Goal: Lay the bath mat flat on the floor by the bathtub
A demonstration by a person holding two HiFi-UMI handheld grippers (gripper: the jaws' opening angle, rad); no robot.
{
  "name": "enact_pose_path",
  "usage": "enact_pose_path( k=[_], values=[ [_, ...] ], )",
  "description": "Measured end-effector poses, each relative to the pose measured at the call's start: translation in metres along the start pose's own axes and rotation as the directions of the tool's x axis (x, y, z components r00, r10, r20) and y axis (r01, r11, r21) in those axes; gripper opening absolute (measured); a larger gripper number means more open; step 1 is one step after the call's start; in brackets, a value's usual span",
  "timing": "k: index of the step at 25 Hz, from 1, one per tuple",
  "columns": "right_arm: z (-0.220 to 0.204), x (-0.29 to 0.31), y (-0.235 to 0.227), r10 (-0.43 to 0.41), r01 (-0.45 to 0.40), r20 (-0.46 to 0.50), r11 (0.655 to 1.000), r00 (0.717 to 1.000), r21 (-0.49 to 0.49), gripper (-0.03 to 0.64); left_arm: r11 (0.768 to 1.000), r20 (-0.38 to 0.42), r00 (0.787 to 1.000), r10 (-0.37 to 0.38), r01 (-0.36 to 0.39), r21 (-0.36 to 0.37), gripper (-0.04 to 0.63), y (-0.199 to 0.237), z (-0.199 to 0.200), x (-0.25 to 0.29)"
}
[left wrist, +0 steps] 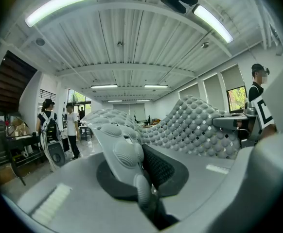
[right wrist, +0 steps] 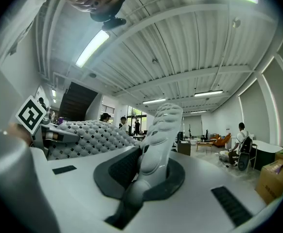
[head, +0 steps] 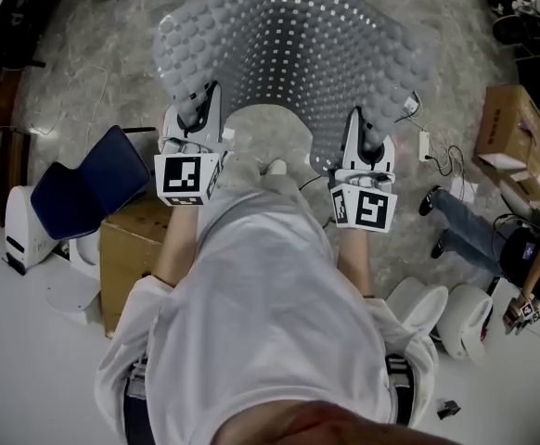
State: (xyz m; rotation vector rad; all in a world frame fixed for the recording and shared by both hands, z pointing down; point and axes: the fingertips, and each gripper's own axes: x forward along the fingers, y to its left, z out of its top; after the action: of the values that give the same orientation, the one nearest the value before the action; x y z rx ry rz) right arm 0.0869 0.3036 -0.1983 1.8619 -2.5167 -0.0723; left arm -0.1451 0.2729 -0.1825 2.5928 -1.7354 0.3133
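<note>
Your left gripper (head: 197,111) and right gripper (head: 371,137) each pinch a corner of the bath mat (head: 289,54). It spreads out beyond the cardboard box (head: 133,248).

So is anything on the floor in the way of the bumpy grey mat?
Nothing visible. The grey bumpy rubber bath mat hangs between the left gripper and right gripper over stone floor; the brown cardboard box sits aside. Under the mat is hidden.
</note>
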Motion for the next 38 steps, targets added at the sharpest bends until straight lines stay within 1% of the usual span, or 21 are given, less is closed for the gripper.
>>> enact_pose_path(
  k=[5, 9, 15, 22, 27, 30, 35, 38],
  values=[
    [-0.019, 0.009, -0.021, 0.008, -0.006, -0.038, 0.999, 0.999, 0.036, 0.017, 1.000, -0.043, 0.999, 0.000, -0.001, -0.004, 0.015, -0.011, -0.009, 0.021],
    [-0.032, 0.012, -0.039, 0.007, -0.005, -0.049, 0.999, 0.999, 0.044, 0.017, 1.000, -0.052, 0.999, -0.001, 0.002, 0.008, 0.015, -0.023, -0.014, 0.035],
    [-0.051, 0.025, -0.062, 0.011, -0.007, -0.072, 0.998, 0.997, 0.055, 0.017, 1.000, -0.077, 0.997, -0.003, 0.003, 0.004, 0.015, -0.031, -0.026, 0.059],
    [-0.086, 0.052, -0.084, 0.018, -0.008, -0.129, 0.996, 0.991, 0.083, 0.017, 1.000, -0.139, 0.990, 0.016, -0.020, -0.022, 0.015, -0.017, -0.058, 0.090],
    [-0.129, 0.078, -0.088, 0.042, -0.020, -0.186, 0.993, 0.982, 0.120, 0.017, 0.999, -0.195, 0.981, 0.002, -0.010, -0.038, 0.015, -0.007, -0.101, 0.126],
    [-0.168, 0.099, -0.096, 0.045, -0.009, -0.231, 0.988, 0.972, 0.156, 0.017, 0.999, -0.233, 0.972, -0.014, 0.004, -0.044, 0.014, -0.003, -0.135, 0.155],
    [-0.260, 0.130, -0.099, 0.043, 0.027, -0.305, 0.975, 0.951, 0.221, 0.017, 0.998, -0.295, 0.955, -0.036, 0.022, -0.052, 0.014, 0.020, -0.222, 0.196],
    [-0.315, 0.144, -0.107, 0.039, 0.048, -0.339, 0.969, 0.940, 0.244, 0.017, 0.998, -0.326, 0.944, -0.047, 0.031, -0.056, 0.014, 0.028, -0.275, 0.218]
  ],
)
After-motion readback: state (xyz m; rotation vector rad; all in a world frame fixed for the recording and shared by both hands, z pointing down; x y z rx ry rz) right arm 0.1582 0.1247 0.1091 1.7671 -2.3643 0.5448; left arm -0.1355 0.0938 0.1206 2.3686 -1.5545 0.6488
